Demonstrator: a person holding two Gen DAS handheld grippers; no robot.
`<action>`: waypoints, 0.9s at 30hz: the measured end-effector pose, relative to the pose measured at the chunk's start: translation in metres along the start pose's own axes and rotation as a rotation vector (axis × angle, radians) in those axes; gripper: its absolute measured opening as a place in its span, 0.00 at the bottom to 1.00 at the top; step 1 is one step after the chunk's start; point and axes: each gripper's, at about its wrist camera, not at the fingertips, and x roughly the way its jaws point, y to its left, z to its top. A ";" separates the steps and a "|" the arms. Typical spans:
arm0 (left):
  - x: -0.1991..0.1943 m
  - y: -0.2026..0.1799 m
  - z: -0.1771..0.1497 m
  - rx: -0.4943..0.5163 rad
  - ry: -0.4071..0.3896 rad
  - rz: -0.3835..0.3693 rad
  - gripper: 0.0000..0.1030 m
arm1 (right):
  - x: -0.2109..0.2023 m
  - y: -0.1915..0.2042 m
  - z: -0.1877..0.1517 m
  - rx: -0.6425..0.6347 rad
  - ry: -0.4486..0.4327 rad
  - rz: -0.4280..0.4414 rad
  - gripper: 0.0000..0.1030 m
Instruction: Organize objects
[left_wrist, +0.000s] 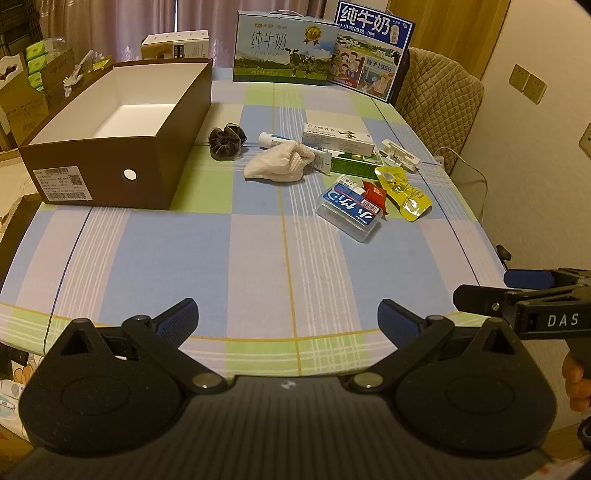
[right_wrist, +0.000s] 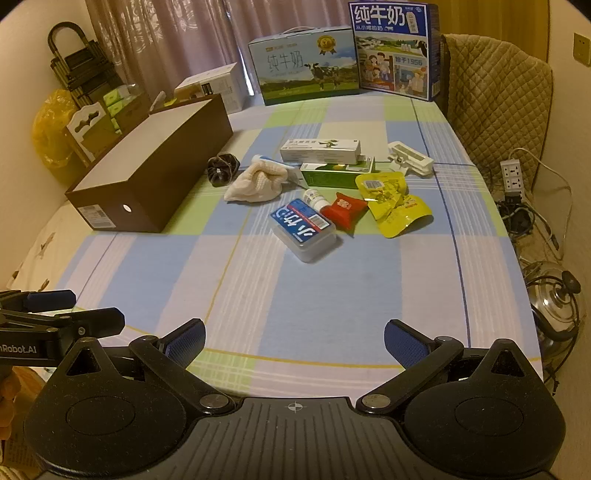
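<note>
While both tools hover over the near edge of the desk (left_wrist: 155, 236), the left gripper (left_wrist: 288, 321) and right gripper (right_wrist: 294, 341) are seen spread wide w/ nothing between the pads. An open brown box (left_wrist: 110, 147) is placed ahead-left of the left gripper. Small items are clustered ahead, well apart from both: a white cloth (left_wrist: 277, 162), dark scrunchie (left_wrist: 226, 141), blue-label case (right_wrist: 303, 229), red packet (right_wrist: 344, 209), yellow pouches (right_wrist: 395, 206). Milk cartons (right_wrist: 306, 66) are stood at the far edge.
</note>
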 end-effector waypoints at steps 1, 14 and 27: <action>0.000 0.000 0.000 0.000 0.000 0.000 0.99 | 0.000 0.000 0.000 0.000 0.001 0.001 0.98; 0.002 -0.001 0.003 0.001 0.016 0.001 0.99 | 0.001 0.001 0.002 -0.003 0.003 0.006 0.98; 0.004 0.001 0.008 -0.001 0.022 0.009 0.99 | 0.006 -0.001 0.008 -0.003 0.007 0.019 0.98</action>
